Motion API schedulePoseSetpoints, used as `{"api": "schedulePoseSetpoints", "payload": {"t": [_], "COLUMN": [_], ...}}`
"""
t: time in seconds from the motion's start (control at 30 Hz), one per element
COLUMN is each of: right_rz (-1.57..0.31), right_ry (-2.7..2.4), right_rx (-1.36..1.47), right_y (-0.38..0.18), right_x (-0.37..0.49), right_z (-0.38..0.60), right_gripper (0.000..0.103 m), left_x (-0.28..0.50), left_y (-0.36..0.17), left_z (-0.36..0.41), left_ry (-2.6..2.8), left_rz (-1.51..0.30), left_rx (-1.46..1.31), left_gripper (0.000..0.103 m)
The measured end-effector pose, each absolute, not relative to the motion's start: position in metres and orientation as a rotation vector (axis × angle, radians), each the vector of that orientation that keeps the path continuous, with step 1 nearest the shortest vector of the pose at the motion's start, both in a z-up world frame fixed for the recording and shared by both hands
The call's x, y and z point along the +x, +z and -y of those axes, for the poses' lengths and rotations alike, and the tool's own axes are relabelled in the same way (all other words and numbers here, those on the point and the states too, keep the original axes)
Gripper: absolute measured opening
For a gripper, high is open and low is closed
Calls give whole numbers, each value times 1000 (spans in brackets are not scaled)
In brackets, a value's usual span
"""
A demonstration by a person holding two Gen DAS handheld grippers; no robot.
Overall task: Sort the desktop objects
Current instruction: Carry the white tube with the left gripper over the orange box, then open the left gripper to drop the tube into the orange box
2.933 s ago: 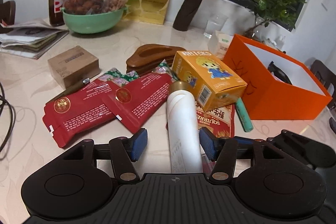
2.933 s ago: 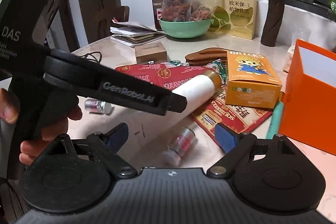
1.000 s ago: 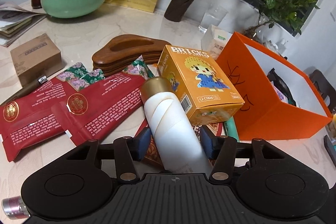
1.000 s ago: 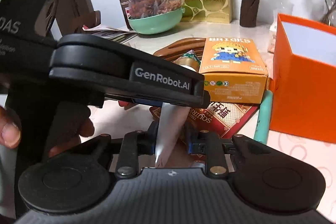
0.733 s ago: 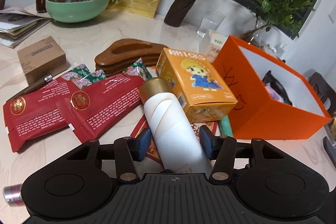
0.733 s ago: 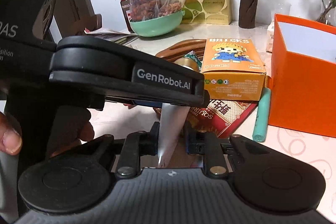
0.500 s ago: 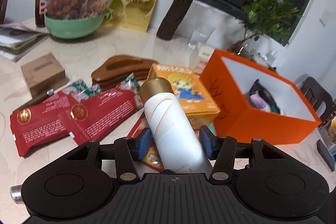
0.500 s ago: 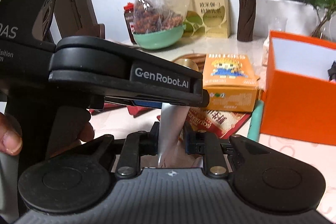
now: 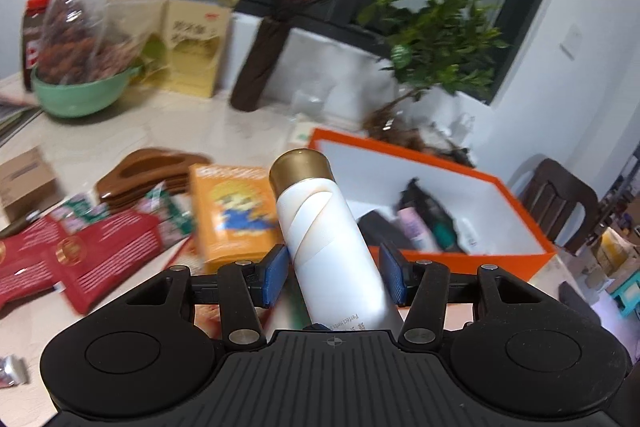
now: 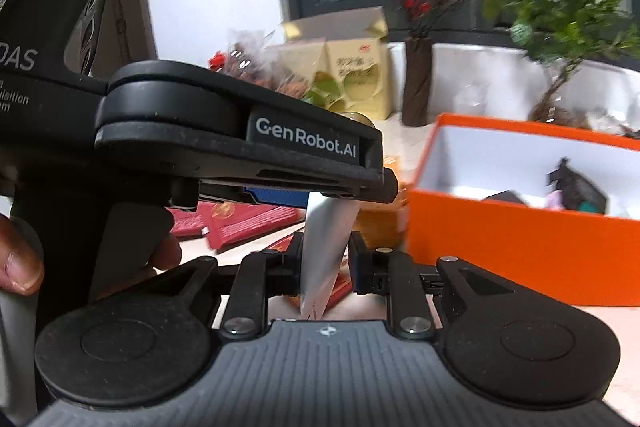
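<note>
Left wrist view has the white tube [image 9: 328,247] with the gold cap [image 9: 301,171] dead centre, sticking forward and up out of my left gripper [image 9: 334,277]. The blue pads [image 9: 275,275] sit tight on its sides, so it's pinched there, off the table. Its lower end disappears behind the gripper body, so I can't see the crimp from here.

Right wrist view picks that up: the flat silvery tail of the tube [image 10: 326,251] is squeezed between the right gripper [image 10: 326,269] fingers. The left gripper [image 10: 240,147] blocks most of the frame, so the tube's body is hidden and only a sliver of gold cap peeks over it. Part of a hand [image 10: 24,263] wraps the handle at the left edge.

Past the cap sits the orange box [image 9: 460,255], open, white inside, with a few dark and pink things I can't make out. Left of it there's the yellow bricks box [image 9: 232,215], red packets [image 9: 92,259], and a green bowl [image 9: 80,95], all smeared by blur.
</note>
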State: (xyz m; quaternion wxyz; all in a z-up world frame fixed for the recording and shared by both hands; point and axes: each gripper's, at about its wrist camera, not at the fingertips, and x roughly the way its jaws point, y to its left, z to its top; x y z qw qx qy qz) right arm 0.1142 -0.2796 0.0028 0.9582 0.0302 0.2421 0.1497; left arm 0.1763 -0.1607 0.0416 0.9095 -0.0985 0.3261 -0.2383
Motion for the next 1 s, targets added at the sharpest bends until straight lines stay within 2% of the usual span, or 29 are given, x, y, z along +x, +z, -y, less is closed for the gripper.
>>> {"api": "schedulePoseSetpoints", "payload": {"t": [0.4,0.8,1.0], "right_rz": [-420,-407,-462], "right_ry": [210,191,191], "right_rx": [107,94,60], "right_y": [32,23,5], "right_x": [128,180,198], "right_z": [349,384,392], "right_gripper": [25,25,25], "left_x": [202,259,282], "left_y": [69,61,38], "left_z": [242,284,295], "left_ry": [-592,-623,-627], "left_rz": [-622,-614,-675], "left_rx": [-188,-195,-209], "left_gripper": [51,51,51]}}
